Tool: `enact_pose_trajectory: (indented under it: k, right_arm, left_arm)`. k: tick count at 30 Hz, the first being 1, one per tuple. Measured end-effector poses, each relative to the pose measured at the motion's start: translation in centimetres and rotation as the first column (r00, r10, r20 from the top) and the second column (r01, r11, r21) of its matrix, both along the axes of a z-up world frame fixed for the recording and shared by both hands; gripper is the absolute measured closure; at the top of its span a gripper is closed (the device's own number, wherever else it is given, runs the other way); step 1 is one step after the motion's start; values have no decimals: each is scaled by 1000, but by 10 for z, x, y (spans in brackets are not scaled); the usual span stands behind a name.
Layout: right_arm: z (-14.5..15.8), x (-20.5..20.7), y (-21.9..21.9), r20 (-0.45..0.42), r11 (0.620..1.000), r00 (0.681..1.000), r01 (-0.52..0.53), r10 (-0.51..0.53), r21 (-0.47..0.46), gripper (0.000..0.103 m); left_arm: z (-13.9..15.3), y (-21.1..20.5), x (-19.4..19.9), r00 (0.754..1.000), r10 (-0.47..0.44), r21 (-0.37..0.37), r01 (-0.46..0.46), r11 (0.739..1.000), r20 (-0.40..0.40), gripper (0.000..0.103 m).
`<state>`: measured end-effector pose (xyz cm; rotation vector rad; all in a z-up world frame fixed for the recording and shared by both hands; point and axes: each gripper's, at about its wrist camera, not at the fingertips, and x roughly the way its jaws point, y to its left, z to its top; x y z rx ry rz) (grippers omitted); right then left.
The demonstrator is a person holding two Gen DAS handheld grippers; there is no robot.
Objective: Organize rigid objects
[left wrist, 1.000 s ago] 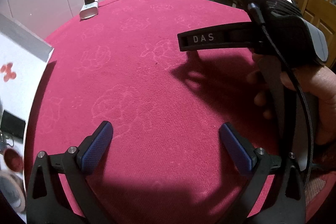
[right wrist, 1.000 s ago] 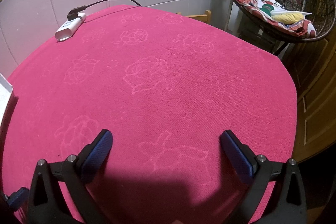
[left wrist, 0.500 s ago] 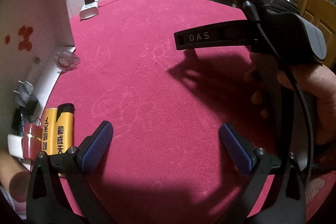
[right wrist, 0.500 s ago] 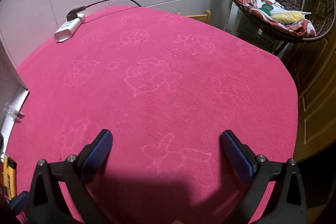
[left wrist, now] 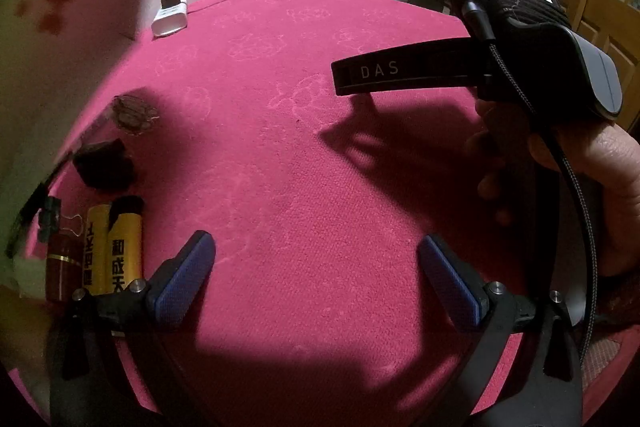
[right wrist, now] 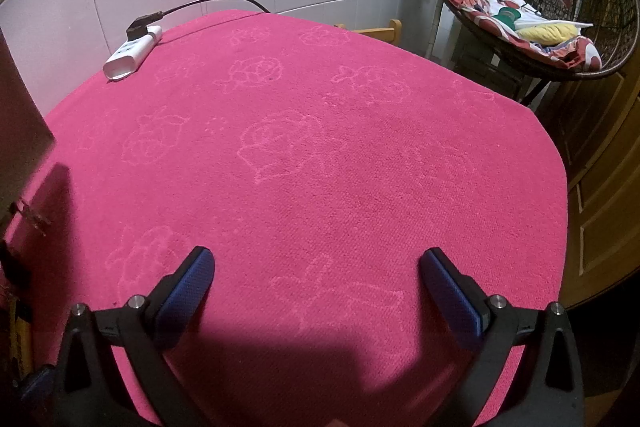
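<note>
Your left gripper hovered low over the pink, flower-embossed cloth-covered table, its blue-padded tongs spread wide and holding nothing. Your right gripper was the same: wide apart, empty, above the table's near edge. The rigid objects lay in a loose cluster at the table's left edge, just left of your left gripper. The two yellow cylindrical batteries with black lettering lay side by side, touching, their long axes running from the near edge toward the far edge, dark caps pointing away from you. A dark red cylinder with a gold band lay parallel just left of them, and a small black chunky block sat beyond them. At the far left corner a white power strip with a black plug pointed diagonally toward the tiled wall.
</note>
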<state>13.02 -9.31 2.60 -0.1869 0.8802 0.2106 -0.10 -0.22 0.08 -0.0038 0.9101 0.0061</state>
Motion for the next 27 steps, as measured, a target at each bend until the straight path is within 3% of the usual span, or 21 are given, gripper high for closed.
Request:
enact_pose_trajectory:
  k: [27]
  right_arm:
    - [-1, 0, 0, 5, 1000, 1000, 0, 0, -2, 0]
  left_arm:
    - [-1, 0, 0, 1000, 0, 2, 0, 1000, 4, 0]
